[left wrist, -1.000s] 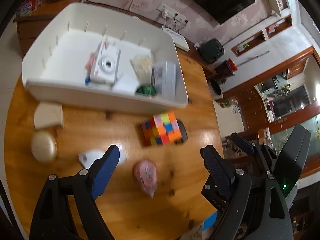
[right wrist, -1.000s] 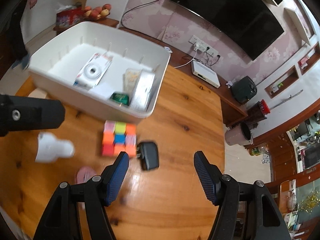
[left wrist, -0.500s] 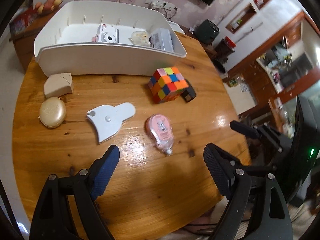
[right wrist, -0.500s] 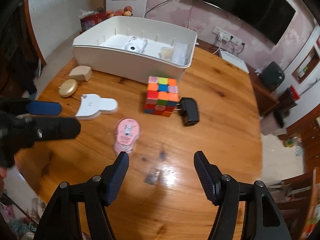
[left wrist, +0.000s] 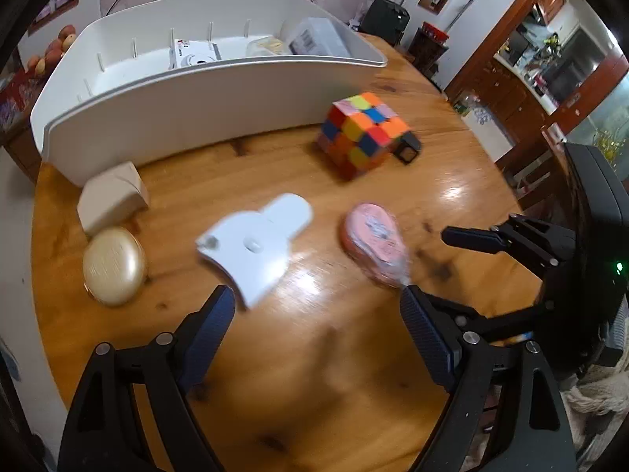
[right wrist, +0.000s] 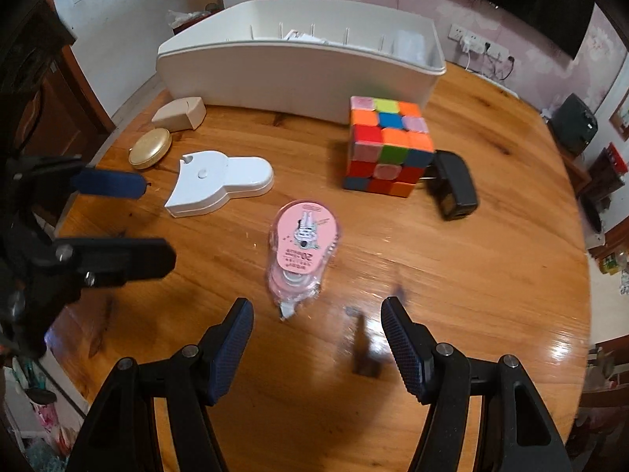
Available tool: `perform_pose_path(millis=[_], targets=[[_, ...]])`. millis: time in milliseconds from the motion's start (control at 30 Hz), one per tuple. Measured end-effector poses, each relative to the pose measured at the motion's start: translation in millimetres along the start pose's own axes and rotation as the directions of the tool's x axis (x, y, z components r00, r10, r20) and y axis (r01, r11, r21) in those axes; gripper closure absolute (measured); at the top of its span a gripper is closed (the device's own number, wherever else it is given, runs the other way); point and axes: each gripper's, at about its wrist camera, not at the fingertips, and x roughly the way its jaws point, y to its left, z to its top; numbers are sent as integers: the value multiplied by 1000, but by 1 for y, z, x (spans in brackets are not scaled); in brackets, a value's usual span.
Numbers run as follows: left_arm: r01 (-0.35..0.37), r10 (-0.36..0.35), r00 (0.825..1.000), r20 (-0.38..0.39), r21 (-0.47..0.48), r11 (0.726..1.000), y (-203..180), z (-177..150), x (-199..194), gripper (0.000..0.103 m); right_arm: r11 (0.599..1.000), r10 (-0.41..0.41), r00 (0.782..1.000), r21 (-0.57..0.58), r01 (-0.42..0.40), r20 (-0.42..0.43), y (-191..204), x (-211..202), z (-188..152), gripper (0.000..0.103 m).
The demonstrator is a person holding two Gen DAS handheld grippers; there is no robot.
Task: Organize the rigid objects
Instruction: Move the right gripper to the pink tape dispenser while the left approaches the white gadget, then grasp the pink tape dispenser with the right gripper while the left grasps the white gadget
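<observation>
On the round wooden table point(left wrist: 314, 385) lie a white flat plastic piece point(left wrist: 255, 244) point(right wrist: 214, 183), a pink correction-tape dispenser point(left wrist: 375, 242) point(right wrist: 304, 244), a colourful puzzle cube point(left wrist: 363, 133) point(right wrist: 387, 149), a black adapter point(right wrist: 454, 188) point(left wrist: 409, 147), a gold oval case point(left wrist: 114, 265) point(right wrist: 151, 153) and a beige box point(left wrist: 112, 196) point(right wrist: 181, 114). A large white bin point(left wrist: 204, 94) point(right wrist: 298, 70) stands behind them, holding a white camera point(left wrist: 194, 55) and boxes. My left gripper point(left wrist: 316, 338) hovers open just short of the white piece and the dispenser. My right gripper point(right wrist: 316, 338) is open, just short of the dispenser's tip.
The table edge curves close on the left and right. A dark chair point(left wrist: 589, 244) stands off the right edge. A TV point(right wrist: 511, 4) and wall sockets point(right wrist: 475, 45) are behind the bin. Bare wood lies in front of both grippers.
Both grippers have come down and tilted toward the table; the loose objects now look larger and nearer. The jaws keep the same width. Nothing on the table has moved.
</observation>
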Motion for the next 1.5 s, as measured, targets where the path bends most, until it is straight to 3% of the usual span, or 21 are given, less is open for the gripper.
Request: perform_pose_path(millis=[400, 567, 800, 967, 1267, 1433, 1500], targets=[[-14, 31, 994, -105, 162, 987, 3, 27, 23, 14, 1000, -2, 1000, 6, 2, -24, 5, 29, 10, 36], [-11, 40, 993, -114, 244, 970, -6, 28, 26, 14, 1000, 2, 1000, 11, -2, -10, 2, 27, 11, 45], [-5, 59, 988, -146, 346, 938, -13, 29, 27, 14, 1000, 3, 1000, 8, -3, -8, -2, 26, 13, 46], [-2, 58, 990, -129, 396, 918, -16, 37, 22, 14, 1000, 3, 1000, 10, -3, -10, -1, 29, 15, 46], [-26, 165, 962, -218, 527, 849, -6, 39, 47, 14, 1000, 7, 1000, 0, -7, -14, -1, 30, 21, 46], [-22, 179, 956, -233, 551, 834, -5, 35, 54, 15, 1000, 11, 1000, -10, -12, -13, -1, 30, 23, 49], [-15, 164, 961, -223, 551, 834, -8, 34, 53, 25, 1000, 16, 1000, -17, -16, -8, -2, 30, 23, 54]])
